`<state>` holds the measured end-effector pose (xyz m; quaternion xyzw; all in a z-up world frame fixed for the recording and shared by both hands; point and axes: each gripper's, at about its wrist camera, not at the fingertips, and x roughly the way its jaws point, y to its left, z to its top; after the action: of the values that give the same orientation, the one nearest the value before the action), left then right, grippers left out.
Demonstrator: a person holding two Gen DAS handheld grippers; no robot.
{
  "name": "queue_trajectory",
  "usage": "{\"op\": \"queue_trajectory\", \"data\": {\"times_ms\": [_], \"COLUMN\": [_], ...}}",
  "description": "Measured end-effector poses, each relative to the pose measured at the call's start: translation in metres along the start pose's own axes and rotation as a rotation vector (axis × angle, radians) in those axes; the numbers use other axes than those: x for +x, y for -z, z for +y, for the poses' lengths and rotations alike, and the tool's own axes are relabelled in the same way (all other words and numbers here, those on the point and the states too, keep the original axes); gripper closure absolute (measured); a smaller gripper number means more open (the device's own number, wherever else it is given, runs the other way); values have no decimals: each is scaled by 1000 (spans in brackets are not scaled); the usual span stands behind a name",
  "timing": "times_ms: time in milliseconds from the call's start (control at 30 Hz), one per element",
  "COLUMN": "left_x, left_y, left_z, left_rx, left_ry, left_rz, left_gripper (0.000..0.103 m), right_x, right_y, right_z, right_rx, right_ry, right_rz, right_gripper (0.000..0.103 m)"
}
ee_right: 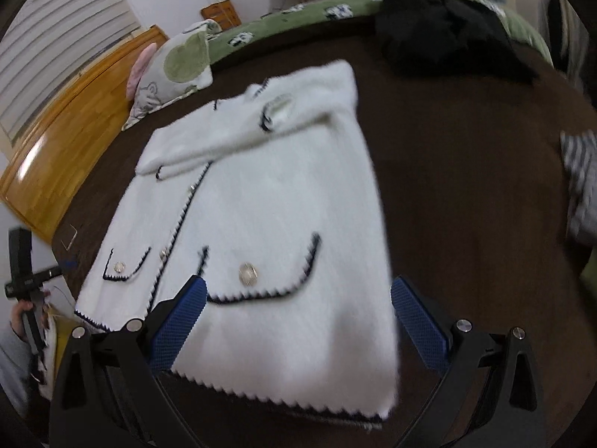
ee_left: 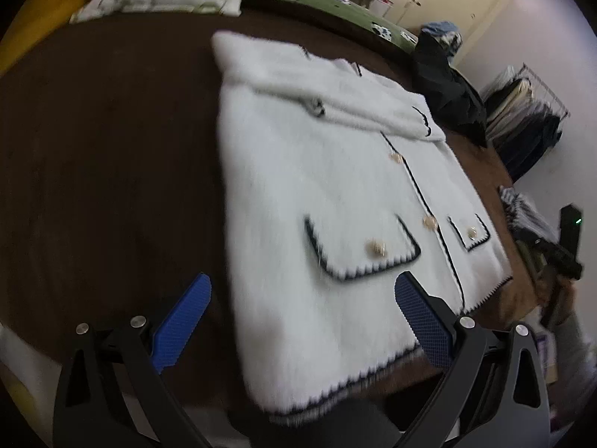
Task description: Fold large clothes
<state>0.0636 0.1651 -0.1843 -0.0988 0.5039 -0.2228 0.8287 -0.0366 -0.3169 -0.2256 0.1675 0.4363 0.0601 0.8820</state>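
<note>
On the brown bed cover (ee_left: 112, 149): I see the white cardigan (ee_left: 335, 186) lying flat, sleeves folded across its chest.
Left gripper (ee_left: 302, 321): jaws wide apart, empty, above the hem.
Right gripper (ee_right: 298, 321): jaws wide apart, empty, above the hem.

Nothing readable in either view, honestly: no text, labels, brands or numbers on the white cardigan (ee_left: 335, 194), on the patterned pillow (ee_right: 171, 67), or on the black handheld device (ee_right: 22, 268), and the blur would hide any small print.
</note>
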Motion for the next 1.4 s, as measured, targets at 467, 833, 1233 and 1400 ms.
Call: {"op": "queue_trajectory", "data": {"times_ms": [467, 833, 1233, 1400], "left_x": [33, 31, 34, 40], "left_y": [41, 43, 36, 35], "left_z": [9, 5, -23, -25], "left_rx": [-72, -112, -39, -34], "left_ry": [112, 174, 125, 85], "left_rz": [19, -6, 60, 121], "left_gripper": [6, 7, 56, 71], "right_x": [28, 30, 28, 28], "right_y": [37, 38, 34, 35], "right_z": [-41, -13, -6, 6], "right_rx": [107, 30, -5, -68], "right_ry": [-15, 10, 94, 146], "right_rz": [78, 93, 123, 109], "right_gripper": [5, 20, 88, 92]}}
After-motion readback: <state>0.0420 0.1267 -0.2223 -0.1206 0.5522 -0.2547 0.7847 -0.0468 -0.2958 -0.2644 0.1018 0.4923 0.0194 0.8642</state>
